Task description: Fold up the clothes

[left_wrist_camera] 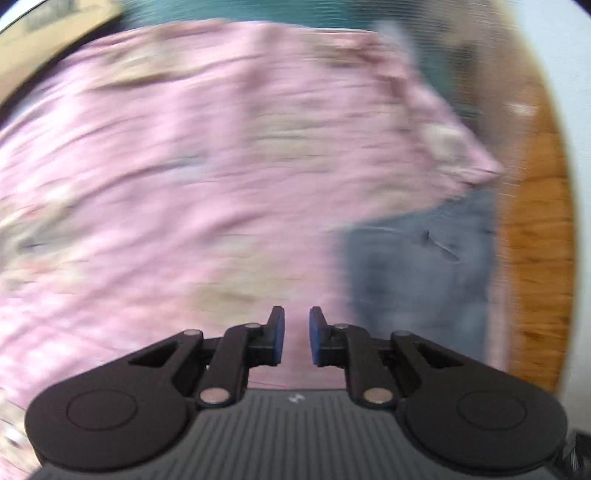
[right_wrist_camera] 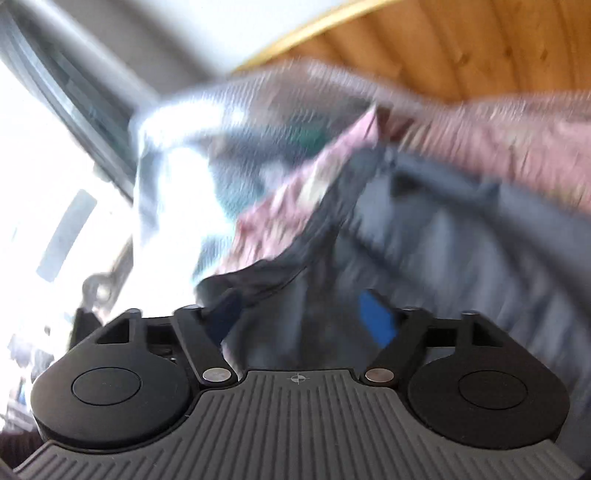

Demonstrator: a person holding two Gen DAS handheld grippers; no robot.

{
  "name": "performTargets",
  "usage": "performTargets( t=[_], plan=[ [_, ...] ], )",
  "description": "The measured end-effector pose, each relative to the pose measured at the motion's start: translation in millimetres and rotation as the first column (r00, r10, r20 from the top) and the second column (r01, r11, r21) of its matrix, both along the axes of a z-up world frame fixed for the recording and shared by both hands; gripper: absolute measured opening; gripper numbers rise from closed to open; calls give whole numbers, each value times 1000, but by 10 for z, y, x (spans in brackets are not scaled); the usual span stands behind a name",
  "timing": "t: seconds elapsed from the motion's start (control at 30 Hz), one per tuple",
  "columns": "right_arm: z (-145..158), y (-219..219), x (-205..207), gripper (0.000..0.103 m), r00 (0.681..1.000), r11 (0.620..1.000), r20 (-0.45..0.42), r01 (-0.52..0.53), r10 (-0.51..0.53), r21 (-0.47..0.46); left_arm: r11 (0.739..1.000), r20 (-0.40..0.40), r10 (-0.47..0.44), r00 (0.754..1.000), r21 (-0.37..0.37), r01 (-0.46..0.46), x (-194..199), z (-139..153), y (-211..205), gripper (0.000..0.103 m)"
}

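Observation:
A pink checked garment [left_wrist_camera: 177, 177], blurred, fills most of the left wrist view. My left gripper [left_wrist_camera: 296, 334] hovers at its near edge, its blue pads only a narrow slit apart; pink cloth shows through the slit and nothing looks pinched. A dark grey garment [left_wrist_camera: 417, 280] lies beside the pink one on the right. In the right wrist view my right gripper [right_wrist_camera: 301, 317] stands wide open over the dark grey garment [right_wrist_camera: 443, 240], a dark hem of which drapes across the left finger [right_wrist_camera: 221, 317]. The pink garment [right_wrist_camera: 517, 147] lies beyond the grey one.
A wooden surface [left_wrist_camera: 532, 258] borders the clothes on the right and also shows as wood [right_wrist_camera: 480, 44] in the right wrist view. A cardboard box [left_wrist_camera: 37, 33] sits at the upper left, with teal fabric [left_wrist_camera: 258, 9] behind the pink garment. A pale white-and-teal cloth [right_wrist_camera: 177, 155] hangs blurred near a bright window.

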State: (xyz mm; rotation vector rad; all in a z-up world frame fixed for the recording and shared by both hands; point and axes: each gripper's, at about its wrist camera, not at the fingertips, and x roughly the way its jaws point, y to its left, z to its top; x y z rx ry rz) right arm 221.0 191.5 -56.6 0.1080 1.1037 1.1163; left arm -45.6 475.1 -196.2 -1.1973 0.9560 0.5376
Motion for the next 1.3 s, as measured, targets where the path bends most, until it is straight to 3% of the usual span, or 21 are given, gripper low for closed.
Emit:
performTargets(
  t=[0.17,0.23,0.3,0.37,0.43,0.47,0.5,0.53,0.63,0.7,0.73,0.83,0.93,0.97,1.0,1.07,1.13,1.17,1.2,1.23,1.3],
  plan=[
    [-279,-42,-662,70,993,988,110,-16,33,-152,990,147,-116,982,93,103,-19,353,-88,19],
    [-257,-164,-834,70,990,990,138,2,18,-143,969,186,-227,956,138,203,267,557,-200,43],
    [-268,-293,-950,70,987,986,163,27,0,-165,936,186,-325,927,203,288,628,699,-391,78],
    [-261,-482,-968,70,990,982,132,76,-53,-174,891,149,-410,900,276,361,1023,787,-638,84],
    [-335,-832,-935,71,982,977,-10,184,-186,-112,860,38,-438,898,310,406,1349,701,-788,83],
    [-378,-1017,-915,74,963,966,-92,244,-252,-82,843,-19,-448,894,325,429,1511,657,-862,62],
    [-449,-1230,-915,77,929,946,-177,319,-324,-56,869,62,-428,902,302,392,1478,676,-778,13],
    [-540,-1461,-935,77,880,914,-256,403,-399,-40,894,147,-402,904,275,353,1438,696,-688,1],
    [-784,-2166,-1042,78,697,768,-380,638,-608,-57,954,388,-294,874,169,246,1319,759,-418,2],
    [-838,-2527,-1082,77,613,680,-406,733,-678,-30,979,504,-201,840,111,168,1113,689,-214,2],
    [-859,-2693,-1102,77,571,635,-420,773,-705,-15,983,521,-180,835,71,167,1075,577,-146,2],
    [-1009,-3063,-1131,78,445,510,-495,860,-746,3,976,411,-212,886,40,215,1135,168,-92,9],
    [-1164,-3295,-1145,77,340,407,-567,913,-750,9,983,404,-169,899,2,183,1060,122,-72,37],
    [-1193,-3359,-1153,76,312,375,-585,927,-748,16,985,406,-162,899,15,171,1026,172,-91,57],
    [-1202,-3411,-1162,77,299,356,-599,934,-743,24,984,401,-176,899,45,172,1029,229,-111,75],
    [-1205,-3509,-1178,77,281,327,-623,944,-730,43,979,387,-203,899,108,174,1039,345,-151,78],
    [-1228,-3538,-1185,76,267,311,-612,950,-744,36,955,333,-271,903,211,209,1129,402,-200,24],
    [-1240,-3547,-1188,66,261,304,-603,952,-754,31,951,338,-281,898,220,215,1130,329,-126,6],
    [-1229,-3545,-1168,33,272,315,-569,949,-776,24,972,347,-219,912,160,173,1056,210,-14,6],
    [-1209,-3540,-1141,17,289,331,-526,943,-800,15,987,352,-154,923,96,128,980,90,99,6],
    [-1264,-3580,-1116,11,284,339,-502,941,-817,-20,996,349,-92,932,15,93,858,-97,173,9]
  ],
)
